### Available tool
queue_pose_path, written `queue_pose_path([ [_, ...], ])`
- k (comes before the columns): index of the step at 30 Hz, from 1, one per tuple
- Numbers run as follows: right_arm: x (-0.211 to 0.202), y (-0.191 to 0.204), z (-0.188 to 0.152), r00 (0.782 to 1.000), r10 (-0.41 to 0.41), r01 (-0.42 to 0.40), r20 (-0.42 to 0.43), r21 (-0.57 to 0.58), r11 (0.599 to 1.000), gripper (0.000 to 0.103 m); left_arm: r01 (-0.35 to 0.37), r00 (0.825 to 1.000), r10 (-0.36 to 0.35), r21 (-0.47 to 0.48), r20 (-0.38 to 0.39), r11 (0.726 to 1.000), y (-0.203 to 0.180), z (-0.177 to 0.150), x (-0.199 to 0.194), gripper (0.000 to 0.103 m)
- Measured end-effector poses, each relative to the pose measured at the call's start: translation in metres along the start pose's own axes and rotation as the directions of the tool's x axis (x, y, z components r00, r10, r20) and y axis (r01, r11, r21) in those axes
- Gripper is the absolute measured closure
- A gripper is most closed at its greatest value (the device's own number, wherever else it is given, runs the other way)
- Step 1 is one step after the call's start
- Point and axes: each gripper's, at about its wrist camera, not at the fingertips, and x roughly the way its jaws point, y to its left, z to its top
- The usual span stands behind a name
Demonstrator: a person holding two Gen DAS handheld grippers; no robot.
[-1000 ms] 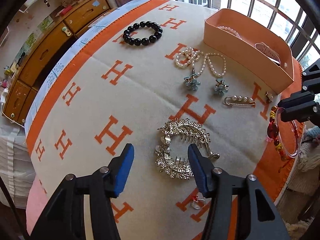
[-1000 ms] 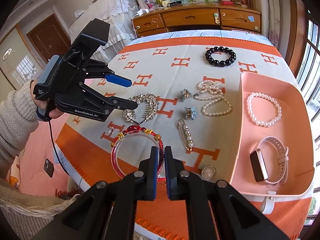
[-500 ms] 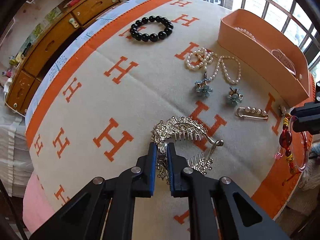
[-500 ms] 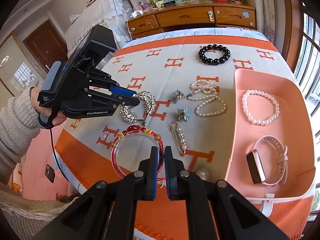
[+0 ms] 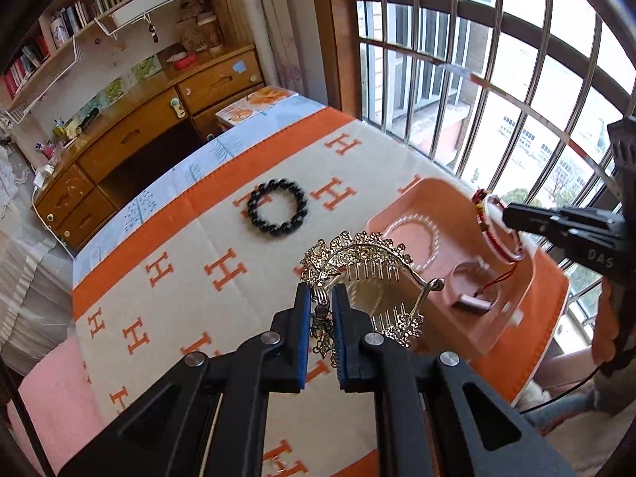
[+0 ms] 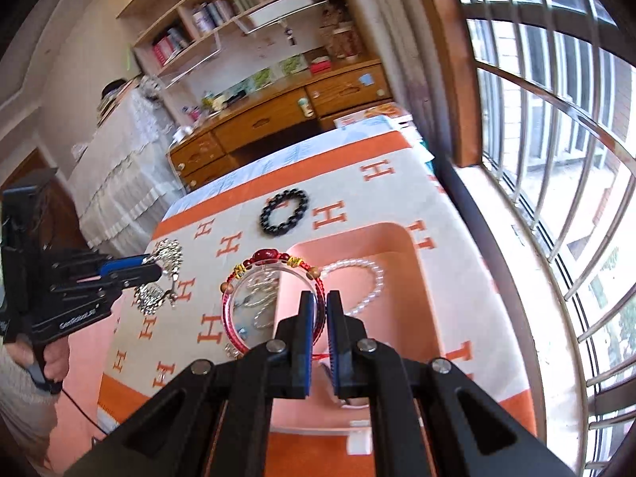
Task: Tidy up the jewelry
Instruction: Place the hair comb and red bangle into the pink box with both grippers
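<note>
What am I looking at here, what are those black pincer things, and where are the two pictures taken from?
They are hand-held two-finger grippers; a person holds one in each hand, and each carries a camera looking along its fingers. In the left camera's picture, the left gripper is shut on an ornate silver hair comb, lifted above the cream and orange H-patterned blanket. In the right camera's picture, the right gripper pinches a clear bangle with red beads over a pink plastic tray holding a white pearl bracelet. A black beaded bracelet lies on the blanket.
</note>
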Motion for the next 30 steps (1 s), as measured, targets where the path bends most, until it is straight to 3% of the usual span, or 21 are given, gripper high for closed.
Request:
queue_pose_path([
  [4,0.003,-0.018,0.001,0.999,-0.034,0.034,-0.005,0.045,0.998,0.097,0.044,0.998,-0.043,-0.033,0.034,0.998,-0.025,0.029,0.013,0.095],
  [8,0.015,-0.022,-0.003,0.999,-0.021,0.023,-0.050,0.035,0.999,0.097,0.057,0.998,-0.056,-0.057,0.012,0.997,-0.042,0.046,0.046,0.095],
  [15,0.045,-0.019,-0.007,0.990,-0.088,0.086,-0.109,-0.023,0.996,0.096,0.105,0.990,-0.116,-0.126,-0.082,0.986,-0.057,0.046,0.108,0.095],
  [18,0.053,-0.020,-0.004,0.987,-0.114,0.109,-0.112,-0.048,0.993,0.096,0.094,0.988,-0.110,-0.143,-0.110,0.985,-0.064,0.042,0.128,0.095],
  [25,0.067,-0.017,0.005,0.983,-0.140,0.126,-0.120,-0.118,0.985,0.096,0.058,0.987,-0.081,-0.171,-0.135,0.984,-0.066,0.034,0.140,0.094],
  [30,0.078,-0.008,0.010,0.979,-0.182,0.161,-0.093,-0.193,0.968,0.096,0.064,0.992,-0.084,-0.198,-0.097,0.978,-0.060,0.031,0.124,0.094],
])
